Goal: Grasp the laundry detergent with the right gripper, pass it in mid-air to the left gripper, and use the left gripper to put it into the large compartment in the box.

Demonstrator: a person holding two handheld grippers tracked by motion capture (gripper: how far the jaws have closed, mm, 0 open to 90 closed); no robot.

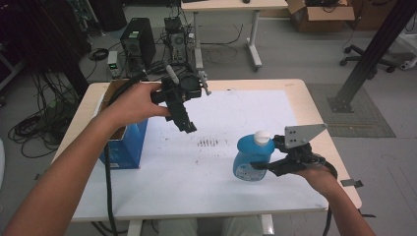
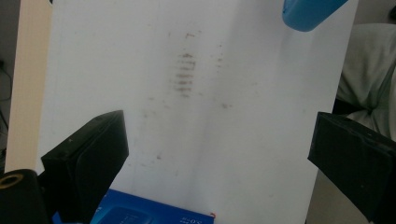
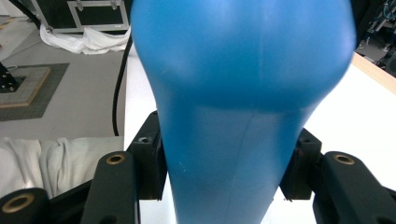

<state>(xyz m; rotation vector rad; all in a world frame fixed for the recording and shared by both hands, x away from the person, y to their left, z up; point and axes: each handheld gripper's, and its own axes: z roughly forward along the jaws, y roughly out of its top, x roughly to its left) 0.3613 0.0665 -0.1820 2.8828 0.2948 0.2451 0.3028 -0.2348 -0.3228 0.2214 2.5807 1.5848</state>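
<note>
We're looking at a white sheet with a smudgy dark scribble patch lying over a light wooden table, a blue cardboard box sitting at its left edge, and computer towers standing on the floor beyond.

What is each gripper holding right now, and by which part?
The right gripper clamps the blue plastic bottle around its body, below the white cap; the left gripper holds nothing.

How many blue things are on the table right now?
2: a blue bottle at the right, held between the right gripper jaws, and a blue box at the left edge. Others may be hidden.
</note>
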